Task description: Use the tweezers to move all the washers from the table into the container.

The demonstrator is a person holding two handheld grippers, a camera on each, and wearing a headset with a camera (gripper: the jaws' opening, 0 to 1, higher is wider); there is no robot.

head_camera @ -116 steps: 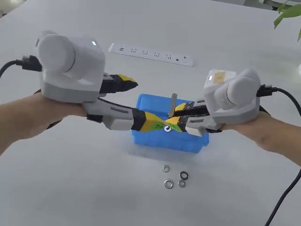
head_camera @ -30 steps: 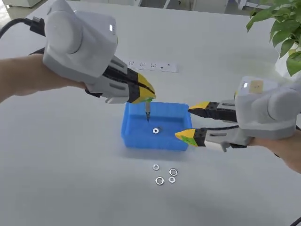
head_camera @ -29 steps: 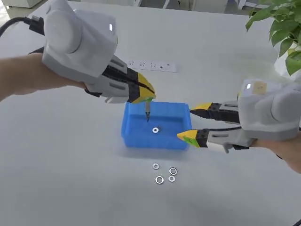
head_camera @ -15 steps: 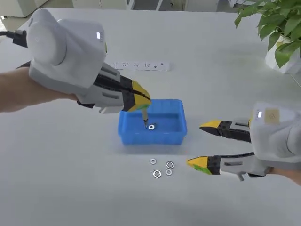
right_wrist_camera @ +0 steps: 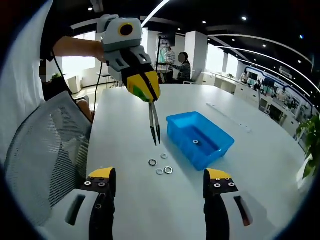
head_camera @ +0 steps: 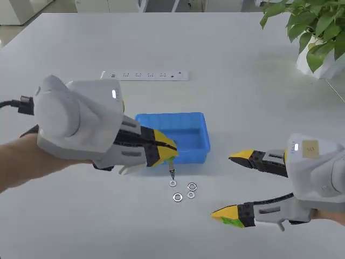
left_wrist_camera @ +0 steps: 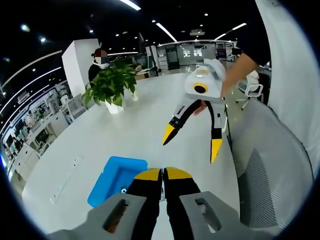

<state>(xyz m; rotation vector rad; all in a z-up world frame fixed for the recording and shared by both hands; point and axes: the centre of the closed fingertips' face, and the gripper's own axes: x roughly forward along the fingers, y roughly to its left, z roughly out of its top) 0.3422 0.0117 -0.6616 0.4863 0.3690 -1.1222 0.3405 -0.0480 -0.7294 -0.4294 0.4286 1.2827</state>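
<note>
Four washers [head_camera: 182, 190] lie in a loose cluster on the white table [head_camera: 242, 81], just in front of the blue container [head_camera: 205, 135]. A fifth washer [right_wrist_camera: 195, 142] already sits on the container's floor. Your tweezers [head_camera: 171, 172] point straight down over the cluster, their tips right at the nearest washer [head_camera: 172, 183] in the head view. From the right gripper view the tweezers [right_wrist_camera: 154, 125] hang a little above the washers [right_wrist_camera: 160, 167], with the two tines slightly apart and nothing between them. Whether a tip touches that washer, I can't tell.

Your left gripper [head_camera: 163, 152] has its yellow-tipped jaws clamped together on the tweezers' upper end. It sits over the container's front left corner. Your right gripper [head_camera: 222, 186] hovers off to the right of the cluster with its jaws spread wide and nothing in them. It points back toward the washers.

Farther out, a white power strip [head_camera: 144, 75] lies behind the container, and a potted plant [head_camera: 307, 27] stands at the far right corner.
</note>
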